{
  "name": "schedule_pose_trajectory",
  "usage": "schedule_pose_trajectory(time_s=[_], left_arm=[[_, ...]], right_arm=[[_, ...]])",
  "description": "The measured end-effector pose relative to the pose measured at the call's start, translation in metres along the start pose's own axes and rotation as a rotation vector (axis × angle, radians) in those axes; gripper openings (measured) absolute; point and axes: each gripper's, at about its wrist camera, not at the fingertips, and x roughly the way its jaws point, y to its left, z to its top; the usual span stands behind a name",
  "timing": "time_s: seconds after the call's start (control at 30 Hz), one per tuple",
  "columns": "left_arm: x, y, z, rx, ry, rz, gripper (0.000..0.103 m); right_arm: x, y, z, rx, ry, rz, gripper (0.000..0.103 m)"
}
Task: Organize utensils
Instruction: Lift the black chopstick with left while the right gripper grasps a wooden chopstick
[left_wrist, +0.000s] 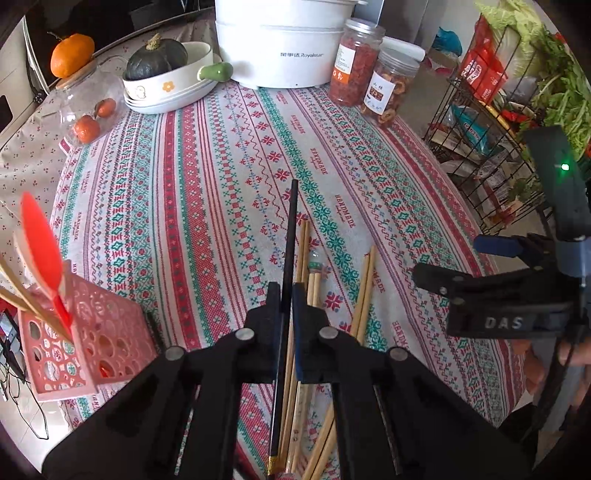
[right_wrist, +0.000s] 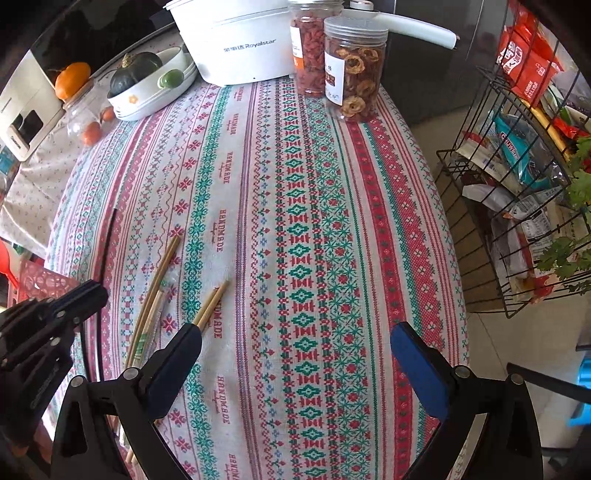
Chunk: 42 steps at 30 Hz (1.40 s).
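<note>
Chopsticks: my left gripper (left_wrist: 284, 295) pinches one black chopstick (left_wrist: 290, 236) between its closed fingers, the stick running forward along them, lifted above the patterned tablecloth (left_wrist: 207, 177). Several bamboo chopsticks (left_wrist: 364, 291) lie loose on the cloth beneath and just right of it. A pink holder (left_wrist: 92, 350) with a red spoon (left_wrist: 40, 251) stands at my left. My right gripper (right_wrist: 295, 345) hovers level over the cloth, fingers spread wide, holding nothing, its left finger just beside two bamboo sticks.

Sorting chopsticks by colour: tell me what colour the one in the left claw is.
Black chopstick with a gold end; clearest in the left wrist view.
</note>
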Motion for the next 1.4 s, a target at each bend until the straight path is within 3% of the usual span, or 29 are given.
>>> schedule_pose_trajectory(time_s=[0.2,0.3,0.37,0.7,0.87,0.93,1.07,1.17,1.23,1.27,1.33,1.4], left_arm=[[-0.059,0.016,-0.028,0.037,-0.132,-0.045,0.007],[-0.074,0.030,-0.044,0.017,-0.203,-0.067,0.007],[-0.073,0.042,-0.045,-0.014,-0.198,-0.089,0.007],[-0.089,0.065,-0.057,-0.057,-0.206,-0.141,0.007],[-0.100,0.070,-0.066,-0.061,-0.226,-0.144,0.007],[-0.100,0.073,-0.068,-0.063,-0.226,-0.143,0.007],[-0.101,0.078,-0.071,-0.079,-0.226,-0.140,0.007],[-0.103,0.079,-0.072,-0.080,-0.230,-0.142,0.007],[-0.102,0.078,-0.072,-0.079,-0.232,-0.139,0.007],[-0.101,0.079,-0.072,-0.081,-0.234,-0.137,0.007],[-0.099,0.078,-0.072,-0.088,-0.235,-0.135,0.007],[-0.097,0.078,-0.072,-0.091,-0.237,-0.135,0.007]], right_arm=[[0.028,0.026,-0.008,-0.022,0.065,0.048,0.103],[0.042,0.039,-0.015,-0.044,0.082,0.015,0.103],[0.040,0.047,-0.021,-0.086,0.038,-0.011,0.103],[0.040,0.044,-0.035,-0.071,0.026,-0.018,0.103],[0.043,0.039,-0.038,-0.050,0.053,-0.030,0.103],[0.047,0.046,-0.035,-0.076,0.048,-0.086,0.103],[0.048,0.055,-0.031,-0.058,0.028,-0.079,0.099],[0.042,0.067,-0.031,-0.075,-0.007,-0.067,0.076],[0.039,0.071,-0.033,-0.085,-0.038,-0.057,0.053],[0.037,0.079,-0.033,-0.091,-0.057,-0.055,0.049],[0.036,0.080,-0.035,-0.091,-0.100,-0.032,0.023],[0.032,0.082,-0.038,-0.071,-0.122,0.000,0.014]])
